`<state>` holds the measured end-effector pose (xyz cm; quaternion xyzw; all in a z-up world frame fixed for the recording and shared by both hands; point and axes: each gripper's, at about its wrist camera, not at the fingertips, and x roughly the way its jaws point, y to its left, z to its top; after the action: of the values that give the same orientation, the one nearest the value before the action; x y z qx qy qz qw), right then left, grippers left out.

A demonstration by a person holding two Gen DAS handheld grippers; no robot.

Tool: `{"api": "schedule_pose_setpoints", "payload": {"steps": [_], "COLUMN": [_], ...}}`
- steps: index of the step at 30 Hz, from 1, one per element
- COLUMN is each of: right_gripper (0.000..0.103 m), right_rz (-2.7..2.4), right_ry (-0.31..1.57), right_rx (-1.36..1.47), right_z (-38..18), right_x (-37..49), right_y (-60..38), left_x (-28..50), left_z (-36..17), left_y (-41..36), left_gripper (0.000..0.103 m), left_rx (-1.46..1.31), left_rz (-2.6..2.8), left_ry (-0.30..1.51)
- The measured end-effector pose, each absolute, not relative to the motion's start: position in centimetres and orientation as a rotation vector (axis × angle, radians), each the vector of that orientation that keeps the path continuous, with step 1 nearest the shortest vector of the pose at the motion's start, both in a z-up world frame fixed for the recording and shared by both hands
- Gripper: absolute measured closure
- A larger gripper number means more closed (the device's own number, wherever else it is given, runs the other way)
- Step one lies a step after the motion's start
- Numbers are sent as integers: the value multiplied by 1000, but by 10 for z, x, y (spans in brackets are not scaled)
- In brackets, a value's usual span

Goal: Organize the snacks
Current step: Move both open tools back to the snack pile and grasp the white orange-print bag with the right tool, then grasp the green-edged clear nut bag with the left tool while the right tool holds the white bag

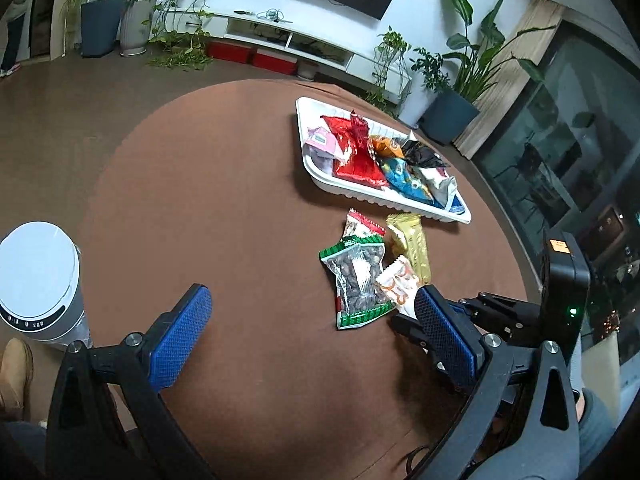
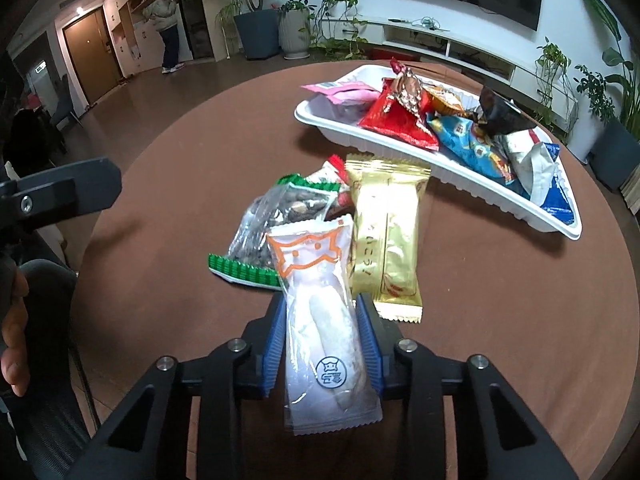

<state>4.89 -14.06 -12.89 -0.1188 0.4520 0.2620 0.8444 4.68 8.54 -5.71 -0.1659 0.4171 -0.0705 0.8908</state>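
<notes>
A white tray on the brown round table holds several snack packets, among them a red one and a blue one. Loose in front of the tray lie a gold packet and a clear green-edged nut bag. My right gripper is shut on a white packet with orange print, just above the table. My left gripper is open and empty, left of the loose packets.
A white cylindrical appliance stands on the floor left of the table. The brown table stretches left of the tray. A TV cabinet and potted plants line the far wall. A person stands far off by a doorway.
</notes>
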Motion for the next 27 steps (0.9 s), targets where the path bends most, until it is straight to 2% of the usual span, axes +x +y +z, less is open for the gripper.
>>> {"api": "schedule_pose_setpoints", "payload": {"steps": [4,19,25,27], "right_gripper": [74,75,75,75], "right_rz": [540,406,421,421], "right_ry": [966,964,958,957], "right_rx": [-222,-78,-89,-86], "right_z": [-129,-122,-127,-129], "right_x": [45,34,32,32], "right_y": [-146,-208,-206,-208], "left_x": [54,119,129,130], "left_z": [-60,-98,-105,-105], "left_y": [74,10,1,0], "left_gripper": [0,2,33,48], "left_rx": [-312,-134,-74,-62], "left_rz": [-155,-98,-81,-74], "left_ry": [891,1038,1040,1034]}}
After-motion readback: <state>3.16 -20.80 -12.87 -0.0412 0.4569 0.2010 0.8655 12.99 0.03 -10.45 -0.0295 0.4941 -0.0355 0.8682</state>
